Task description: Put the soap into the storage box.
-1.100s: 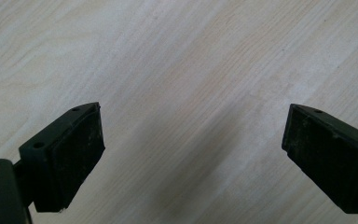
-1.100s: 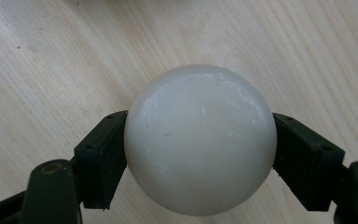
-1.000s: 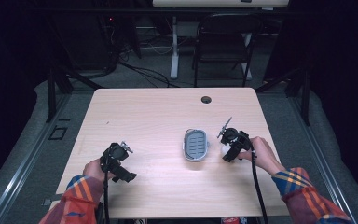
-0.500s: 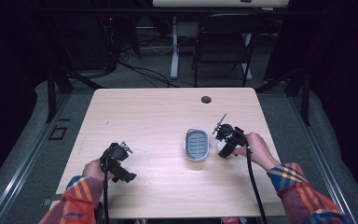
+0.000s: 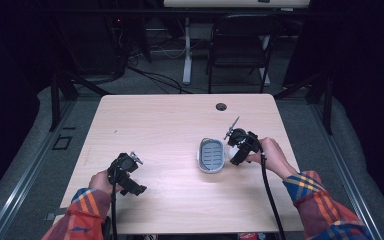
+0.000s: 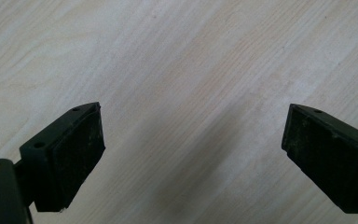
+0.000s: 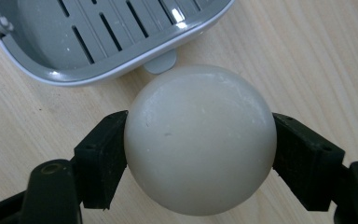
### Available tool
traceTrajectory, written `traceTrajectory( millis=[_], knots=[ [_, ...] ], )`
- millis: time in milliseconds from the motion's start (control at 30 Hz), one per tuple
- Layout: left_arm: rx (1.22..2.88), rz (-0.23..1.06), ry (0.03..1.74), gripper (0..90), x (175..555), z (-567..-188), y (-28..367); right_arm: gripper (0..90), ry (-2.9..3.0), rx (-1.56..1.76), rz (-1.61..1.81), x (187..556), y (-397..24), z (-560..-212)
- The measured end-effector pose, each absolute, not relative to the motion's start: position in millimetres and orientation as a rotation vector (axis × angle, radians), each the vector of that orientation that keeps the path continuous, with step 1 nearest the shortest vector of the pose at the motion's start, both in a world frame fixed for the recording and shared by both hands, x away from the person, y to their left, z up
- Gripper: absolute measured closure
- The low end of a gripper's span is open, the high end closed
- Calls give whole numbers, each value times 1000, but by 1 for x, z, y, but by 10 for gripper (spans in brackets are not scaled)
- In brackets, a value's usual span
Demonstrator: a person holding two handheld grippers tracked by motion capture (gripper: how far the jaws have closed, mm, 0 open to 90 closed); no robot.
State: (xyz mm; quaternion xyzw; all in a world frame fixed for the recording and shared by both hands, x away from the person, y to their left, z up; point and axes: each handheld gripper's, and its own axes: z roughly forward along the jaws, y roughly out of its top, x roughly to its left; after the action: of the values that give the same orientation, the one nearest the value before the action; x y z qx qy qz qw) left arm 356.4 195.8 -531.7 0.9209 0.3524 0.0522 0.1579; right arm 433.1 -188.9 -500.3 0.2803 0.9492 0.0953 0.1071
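A round cream-white soap bar (image 7: 200, 140) sits between the jaws of my right gripper (image 7: 200, 154), which is shut on it, both pads pressing its sides. It hangs just beside the rim of a grey slotted soap dish (image 7: 107, 42). From above, the right gripper (image 5: 236, 148) is at the right edge of the soap dish (image 5: 211, 155), with a bit of the white soap (image 5: 234, 149) showing at its tip. My left gripper (image 5: 126, 172) rests near the table's front left, jaws open wide over bare wood (image 6: 191, 93).
The light wooden table (image 5: 170, 125) has a dark cable hole (image 5: 221, 106) near its far edge. A black chair (image 5: 240, 45) and cables stand on the floor beyond. Black cables trail from both grippers toward the table's front edge.
My right gripper has moved left with the soap, from a little right of the dish to its right rim. The left gripper has stayed put.
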Motion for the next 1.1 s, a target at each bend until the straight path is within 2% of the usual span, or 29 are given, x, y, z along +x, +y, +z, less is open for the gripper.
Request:
traceTrajectory(
  millis=[1100],
  knots=[
    [2647, 142, 981, 60, 358, -531, 192, 237, 2794, 740, 288, 447, -145, -458]
  ],
)
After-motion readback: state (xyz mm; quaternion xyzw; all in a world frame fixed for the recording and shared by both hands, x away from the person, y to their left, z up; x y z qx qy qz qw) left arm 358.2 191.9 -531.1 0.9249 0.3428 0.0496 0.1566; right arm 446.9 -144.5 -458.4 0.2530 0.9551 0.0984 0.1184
